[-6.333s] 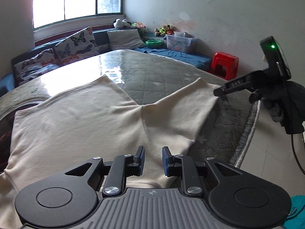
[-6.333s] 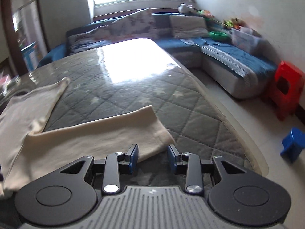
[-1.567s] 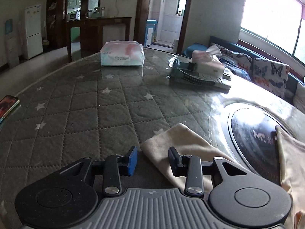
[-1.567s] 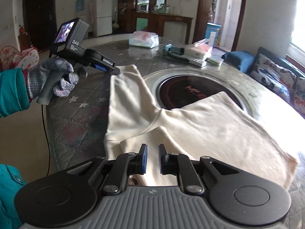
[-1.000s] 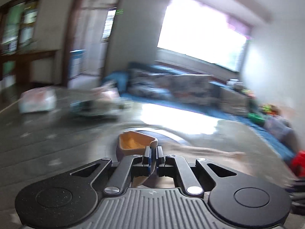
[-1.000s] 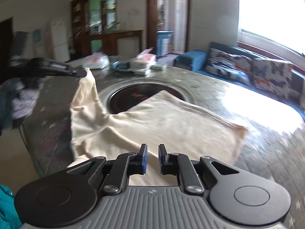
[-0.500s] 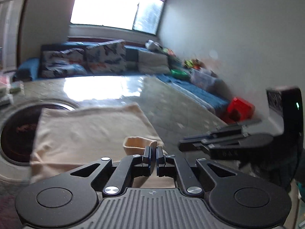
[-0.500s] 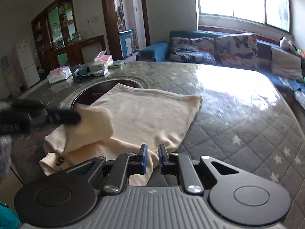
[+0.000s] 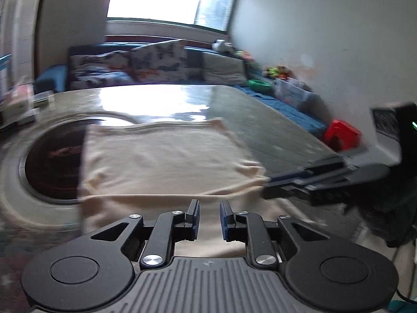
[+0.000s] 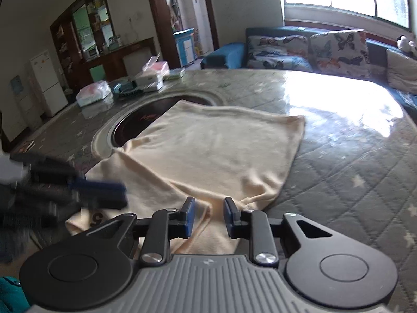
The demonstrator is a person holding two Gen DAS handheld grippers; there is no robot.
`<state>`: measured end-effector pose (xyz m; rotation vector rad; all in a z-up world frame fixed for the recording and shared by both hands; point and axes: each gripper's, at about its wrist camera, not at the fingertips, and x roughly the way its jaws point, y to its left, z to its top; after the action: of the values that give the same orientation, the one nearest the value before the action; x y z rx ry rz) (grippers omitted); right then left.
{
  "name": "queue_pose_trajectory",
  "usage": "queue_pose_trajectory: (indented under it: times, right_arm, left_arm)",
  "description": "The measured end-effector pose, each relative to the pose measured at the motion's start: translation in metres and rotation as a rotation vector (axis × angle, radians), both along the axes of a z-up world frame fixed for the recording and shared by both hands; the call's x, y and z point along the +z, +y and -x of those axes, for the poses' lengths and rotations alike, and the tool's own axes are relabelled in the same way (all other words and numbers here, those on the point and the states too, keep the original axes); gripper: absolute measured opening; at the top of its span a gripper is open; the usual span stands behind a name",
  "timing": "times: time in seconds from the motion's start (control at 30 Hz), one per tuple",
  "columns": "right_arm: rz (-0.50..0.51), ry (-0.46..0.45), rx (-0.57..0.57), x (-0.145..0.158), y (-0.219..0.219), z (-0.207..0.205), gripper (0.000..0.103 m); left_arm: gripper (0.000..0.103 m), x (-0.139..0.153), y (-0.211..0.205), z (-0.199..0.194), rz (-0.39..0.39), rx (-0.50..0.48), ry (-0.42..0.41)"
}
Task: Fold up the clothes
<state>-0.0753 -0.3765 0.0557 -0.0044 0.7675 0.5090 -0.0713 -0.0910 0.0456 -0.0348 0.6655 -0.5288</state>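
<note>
A cream garment (image 10: pixel 208 148) lies on the quilted grey table (image 10: pixel 351 161), folded over on itself, with its far part over the dark round inset (image 10: pixel 146 120). In the left wrist view the garment (image 9: pixel 161 161) fills the middle. My left gripper (image 9: pixel 209 215) is open and empty just above the garment's near edge; it shows blurred at the left of the right wrist view (image 10: pixel 99 193). My right gripper (image 10: pixel 208 215) is open and empty over the garment's near right corner; it appears at the right of the left wrist view (image 9: pixel 299 185).
Tissue packs and boxes (image 10: pixel 146 80) stand at the table's far side. A blue sofa with butterfly cushions (image 10: pixel 307 49) runs under the window. A red stool (image 9: pixel 341 133) stands on the floor to the right. The table edge is just below both grippers.
Both grippers have opened and let go of the garment. The sleeve the left gripper carried across now lies folded on the body. The left view is blurred from motion.
</note>
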Motion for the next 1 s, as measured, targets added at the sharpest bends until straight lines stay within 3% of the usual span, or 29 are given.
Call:
queue_pose_trajectory:
  times: [0.17, 0.23, 0.33, 0.67, 0.77, 0.87, 1.0]
  right_arm:
    - [0.017, 0.046, 0.001, -0.018, 0.012, -0.007, 0.021]
    - [0.030, 0.042, 0.007, -0.017, 0.015, -0.008, 0.009]
    - [0.061, -0.006, 0.003, -0.004, 0.020, -0.006, 0.007]
    - [0.158, -0.024, -0.022, -0.005, 0.021, -0.007, 0.012]
    - [0.169, -0.098, 0.010, 0.010, 0.025, 0.000, 0.013]
    - [0.166, -0.097, 0.062, 0.010, 0.033, 0.000, 0.020]
    - [0.196, -0.061, 0.097, -0.001, 0.037, 0.001, 0.020]
  left_arm:
    - [0.019, -0.010, 0.032, -0.017, -0.041, 0.107, 0.014]
    - [0.019, -0.015, 0.042, -0.022, -0.047, 0.137, 0.024]
    - [0.018, -0.018, 0.052, -0.026, -0.044, 0.151, 0.028]
    - [0.019, -0.012, 0.058, -0.032, -0.040, 0.143, -0.011]
    - [0.019, -0.013, 0.053, -0.037, -0.054, 0.125, -0.013]
    - [0.019, -0.019, 0.049, -0.043, -0.073, 0.123, -0.002]
    - [0.019, -0.018, 0.051, -0.039, -0.086, 0.117, -0.011]
